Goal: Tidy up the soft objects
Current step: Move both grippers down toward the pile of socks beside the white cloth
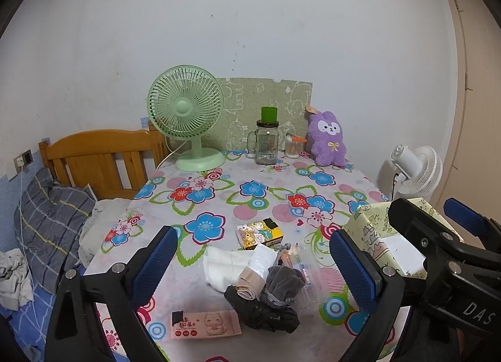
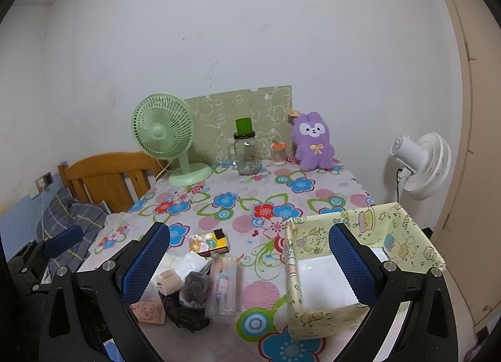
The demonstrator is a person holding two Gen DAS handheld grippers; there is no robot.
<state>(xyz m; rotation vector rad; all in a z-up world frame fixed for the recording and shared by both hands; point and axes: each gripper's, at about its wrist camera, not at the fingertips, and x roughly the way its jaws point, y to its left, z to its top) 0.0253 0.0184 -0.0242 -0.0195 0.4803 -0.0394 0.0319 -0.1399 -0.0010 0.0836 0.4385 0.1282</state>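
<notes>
A heap of soft items lies near the table's front: a grey sock (image 1: 283,282) (image 2: 195,287), a beige rolled sock (image 1: 247,287) (image 2: 169,282), a black cloth (image 1: 266,315) (image 2: 184,315) and a white folded cloth (image 1: 224,266) (image 2: 191,263). My left gripper (image 1: 253,265) hangs open above this heap. My right gripper (image 2: 250,261) is open too, its right finger over the empty yellow-green patterned box (image 2: 416,243) (image 1: 366,224). A purple plush toy (image 1: 327,139) (image 2: 313,146) sits at the table's back right.
On the floral tablecloth (image 1: 250,196) also lie a pink wipes pack (image 1: 205,324), a small cartoon box (image 1: 260,233) (image 2: 208,243) and a clear plastic pouch (image 2: 222,287). A green fan (image 1: 188,117), a glass jar (image 1: 266,142) and a cotton-swab pot (image 1: 292,146) stand at the back. A bed (image 1: 94,161) lies left, a white fan (image 2: 419,164) right.
</notes>
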